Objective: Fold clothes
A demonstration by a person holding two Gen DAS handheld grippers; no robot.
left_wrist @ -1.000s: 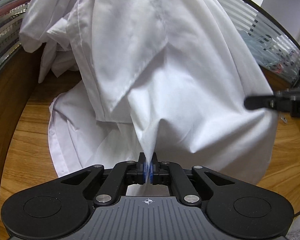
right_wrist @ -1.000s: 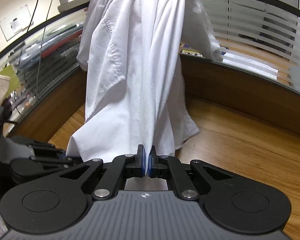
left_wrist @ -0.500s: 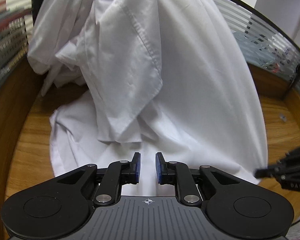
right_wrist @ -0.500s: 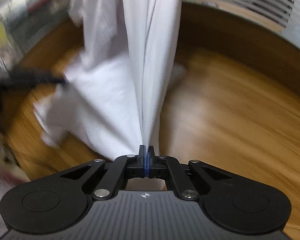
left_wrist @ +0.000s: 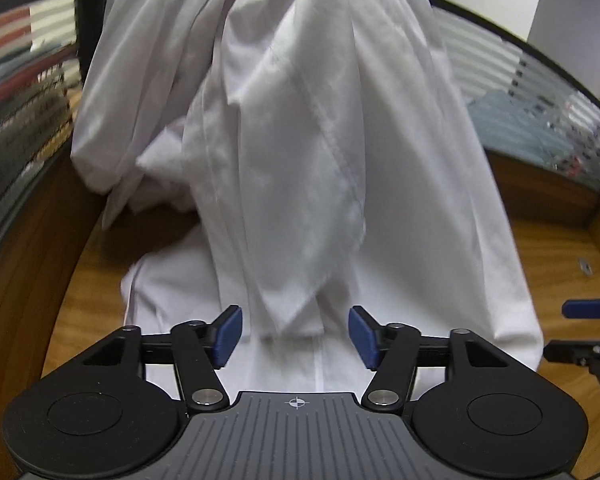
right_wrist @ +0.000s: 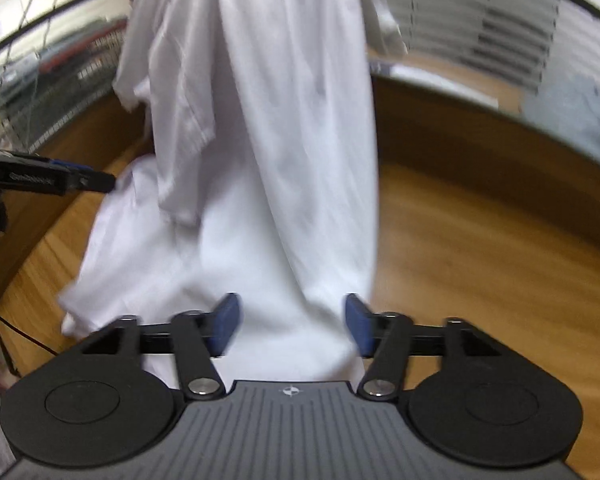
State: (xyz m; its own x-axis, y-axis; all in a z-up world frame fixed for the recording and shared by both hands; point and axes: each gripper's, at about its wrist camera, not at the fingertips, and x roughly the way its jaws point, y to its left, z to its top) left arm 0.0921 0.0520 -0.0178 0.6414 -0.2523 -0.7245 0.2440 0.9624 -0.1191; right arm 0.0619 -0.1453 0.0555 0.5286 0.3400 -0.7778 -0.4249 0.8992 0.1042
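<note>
**Supervisor:** Report the left wrist view.

**Operator:** I see the left tongs [left_wrist: 295,336] with the jaws parting, both blue pads [left_wrist: 229,334] clear of cloth. Nothing is clamped. The white garment [left_wrist: 300,140] hangs directly ahead of the tongs from somewhere above the frame. Its lower part lies on the wooden worktop [left_wrist: 40,320], and flat cloth runs beneath and between the jaws. A pointed fold of the garment ends just ahead of the gap, apart from both pads. To the right of my tongs, past the garment's edge, the right tongs [left_wrist: 580,330] enter the frame, one blue pad visible, jaws apart.

**Supervisor:** Right wrist view?

**Operator:** The picture is blurred. The right tongs [right_wrist: 292,326] are also parting, pads [right_wrist: 358,330] well separated. The garment [right_wrist: 280,120] hangs ahead in a long column and spreads onto the worktop [right_wrist: 480,260] to the left of the tongs. Cloth lies in the gap between the jaws. The right pad sits at the cloth's edge; through the blur I cannot tell whether it touches. No grip is evident. The left tongs [right_wrist: 80,176] reach in from the left, tip at the garment's left border.

**Supervisor:** Surroundings?

**Operator:** A glass partition [right_wrist: 480,20] with striped frosting curves behind the worktop, beyond the garment.
</note>
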